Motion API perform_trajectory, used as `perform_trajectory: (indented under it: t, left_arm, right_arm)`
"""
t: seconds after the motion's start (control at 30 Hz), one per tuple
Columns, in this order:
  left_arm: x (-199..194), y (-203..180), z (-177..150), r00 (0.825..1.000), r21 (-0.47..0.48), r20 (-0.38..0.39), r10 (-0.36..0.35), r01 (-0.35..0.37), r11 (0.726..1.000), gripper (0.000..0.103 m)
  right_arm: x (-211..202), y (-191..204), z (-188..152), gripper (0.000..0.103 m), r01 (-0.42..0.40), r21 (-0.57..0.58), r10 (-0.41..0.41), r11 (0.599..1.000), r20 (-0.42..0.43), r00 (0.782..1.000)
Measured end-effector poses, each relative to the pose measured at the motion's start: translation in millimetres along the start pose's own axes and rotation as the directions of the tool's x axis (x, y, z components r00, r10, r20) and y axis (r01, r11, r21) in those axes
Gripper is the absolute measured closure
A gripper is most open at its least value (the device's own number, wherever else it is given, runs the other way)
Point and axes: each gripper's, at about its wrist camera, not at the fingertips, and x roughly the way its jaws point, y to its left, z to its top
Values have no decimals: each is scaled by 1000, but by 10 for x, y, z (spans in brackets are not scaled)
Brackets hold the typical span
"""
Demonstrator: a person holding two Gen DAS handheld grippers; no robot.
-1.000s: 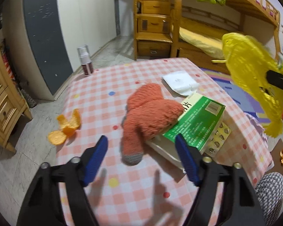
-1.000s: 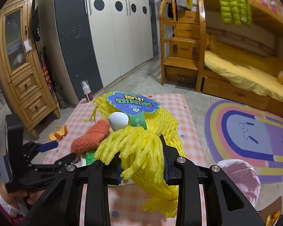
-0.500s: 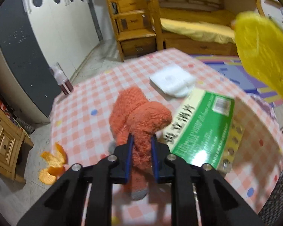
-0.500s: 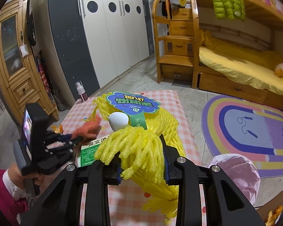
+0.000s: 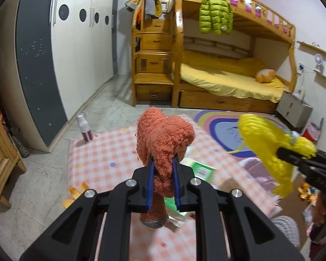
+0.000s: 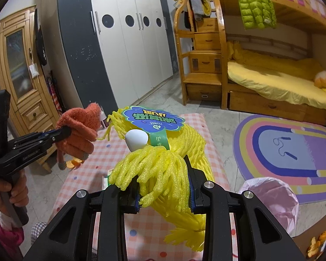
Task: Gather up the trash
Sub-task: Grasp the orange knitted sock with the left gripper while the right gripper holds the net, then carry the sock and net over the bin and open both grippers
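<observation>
Your left tool (image 5: 163, 181) pinches the orange glove (image 5: 164, 143), your right tool (image 6: 164, 188) the yellow foam net (image 6: 160, 167) — both lifted, neither bagged; the green box (image 5: 198, 169) waits on the tabletop (image 5: 102, 152).

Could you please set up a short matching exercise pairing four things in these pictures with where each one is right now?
Things:
1. orange sock
2. yellow foam net
3. spray bottle
4. green jacket

Places:
A. hanging from the bunk bed rail
B. standing at the far corner of the checked table
C. clamped in the left gripper
D. clamped in the right gripper

Pairs: 1-C, 2-D, 3-B, 4-A
</observation>
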Motion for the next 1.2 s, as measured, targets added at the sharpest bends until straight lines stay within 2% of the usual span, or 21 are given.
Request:
perform_trajectory:
  t: [0.13, 0.27, 0.5, 0.63, 0.8, 1.07, 1.2]
  left_arm:
    - [-67, -315, -164, 997, -19, -29, -70, 69, 997, 90]
    - [30, -640, -337, 988, -22, -83, -129, 128, 992, 90]
    - [279, -1223, -473, 971, 27, -149, -188, 194, 981, 90]
    - [446, -1611, -519, 954, 53, -176, -244, 257, 965, 89]
    - [760, -2083, -578, 918, 63, -239, -315, 338, 939, 89]
    - [1170, -2603, -553, 889, 122, -302, -344, 394, 911, 89]
    - [1414, -2798, -542, 871, 132, -347, -348, 412, 901, 87]
  right_arm:
    - [-145, -147, -107, 72, 10, 54, -9, 998, -9, 1000]
    - [-272, -470, -264, 71, 46, 157, -41, 987, -35, 999]
    - [-534, -965, -507, 71, 126, 265, -120, 956, -39, 992]
    - [-659, -1277, -689, 71, 168, 327, -161, 930, -47, 986]
    - [-730, -1696, -907, 70, 207, 411, -194, 888, -74, 978]
    - [-662, -2149, -1035, 70, 236, 480, -215, 845, -99, 972]
    - [-546, -2376, -1032, 70, 229, 508, -202, 830, -109, 973]
